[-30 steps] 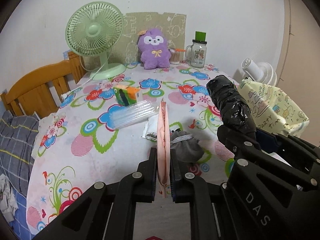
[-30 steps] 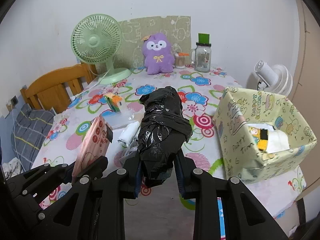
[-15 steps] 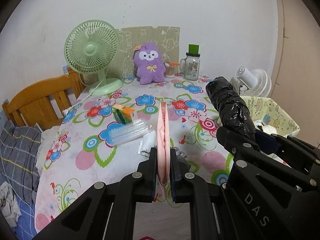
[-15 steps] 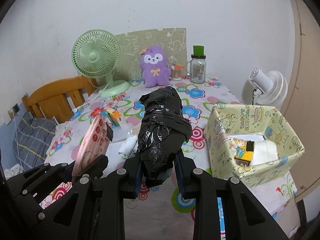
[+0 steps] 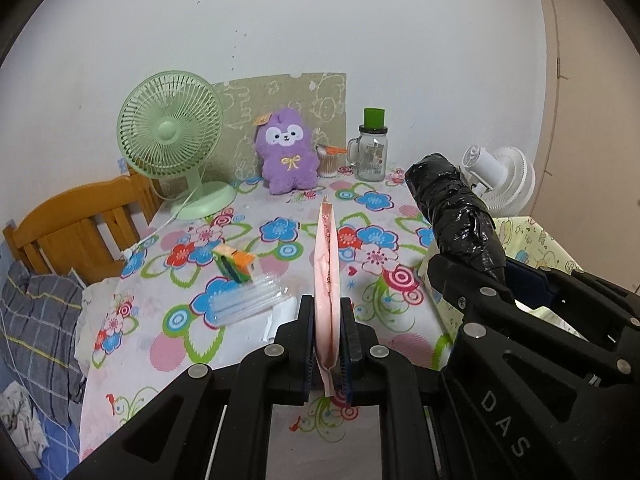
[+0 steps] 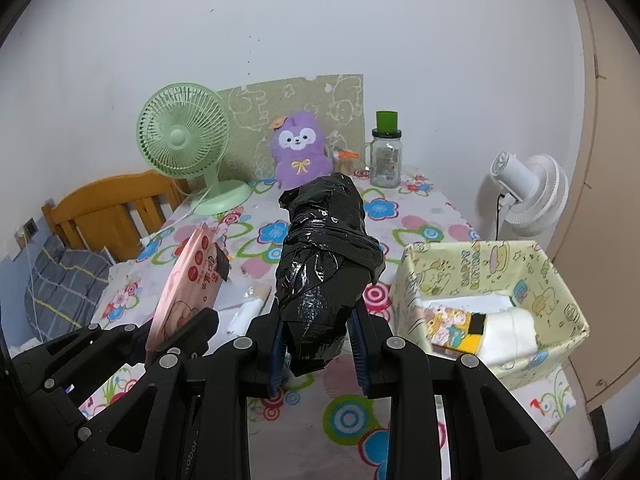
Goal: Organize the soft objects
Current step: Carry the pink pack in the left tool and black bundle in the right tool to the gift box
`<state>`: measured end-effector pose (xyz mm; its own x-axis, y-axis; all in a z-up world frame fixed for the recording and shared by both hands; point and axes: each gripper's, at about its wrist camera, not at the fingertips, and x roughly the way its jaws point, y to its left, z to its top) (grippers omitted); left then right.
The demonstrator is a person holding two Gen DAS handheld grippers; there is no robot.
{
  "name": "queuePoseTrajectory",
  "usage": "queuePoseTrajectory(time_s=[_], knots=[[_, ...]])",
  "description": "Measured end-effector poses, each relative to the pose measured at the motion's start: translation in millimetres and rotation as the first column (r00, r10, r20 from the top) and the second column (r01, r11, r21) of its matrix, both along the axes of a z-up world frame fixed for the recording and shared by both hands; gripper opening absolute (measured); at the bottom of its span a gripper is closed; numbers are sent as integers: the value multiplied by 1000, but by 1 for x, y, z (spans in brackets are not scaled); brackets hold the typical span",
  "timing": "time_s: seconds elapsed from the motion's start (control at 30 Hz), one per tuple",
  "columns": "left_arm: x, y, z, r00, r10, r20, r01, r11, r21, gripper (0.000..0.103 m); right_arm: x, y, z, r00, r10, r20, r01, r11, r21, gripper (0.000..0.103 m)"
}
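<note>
Pink pouch (image 5: 329,280) pinched edge-on in left gripper (image 5: 327,350), black plastic bundle (image 6: 326,264) clamped in right gripper (image 6: 318,354), yellow box (image 6: 472,276) at 3 o'clock, purple plushie (image 6: 300,152) at 12

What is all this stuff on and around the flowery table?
pink packet: 1, pink, clamped in the left tool
black bundle: 1, black plastic wrap, clamped in the right tool
gift box: 1, pale yellow print, table's right edge, holding soft items
plush toy: 1, purple, back of table
desk fan: 1, green, back left
glass jar: 1, clear with green lid, right of the plush
straw pack: 1, clear, mid table
small carton: 1, orange and green, behind the straws
white fan: 1, white, beyond the table, right
wooden chair: 1, orange-brown, left
left tool: 1, black, shut
right tool: 1, black, shut
</note>
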<state>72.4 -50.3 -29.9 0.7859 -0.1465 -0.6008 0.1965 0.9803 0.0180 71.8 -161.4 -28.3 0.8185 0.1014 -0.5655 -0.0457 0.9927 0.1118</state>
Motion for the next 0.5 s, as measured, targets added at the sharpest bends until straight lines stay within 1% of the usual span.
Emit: queuePoseTrajectory(time_s=[0.5], knots=[[8, -33, 14, 999, -45, 24, 45, 999, -5, 8, 6, -34, 14, 999, -43, 10, 43, 999, -12, 31]])
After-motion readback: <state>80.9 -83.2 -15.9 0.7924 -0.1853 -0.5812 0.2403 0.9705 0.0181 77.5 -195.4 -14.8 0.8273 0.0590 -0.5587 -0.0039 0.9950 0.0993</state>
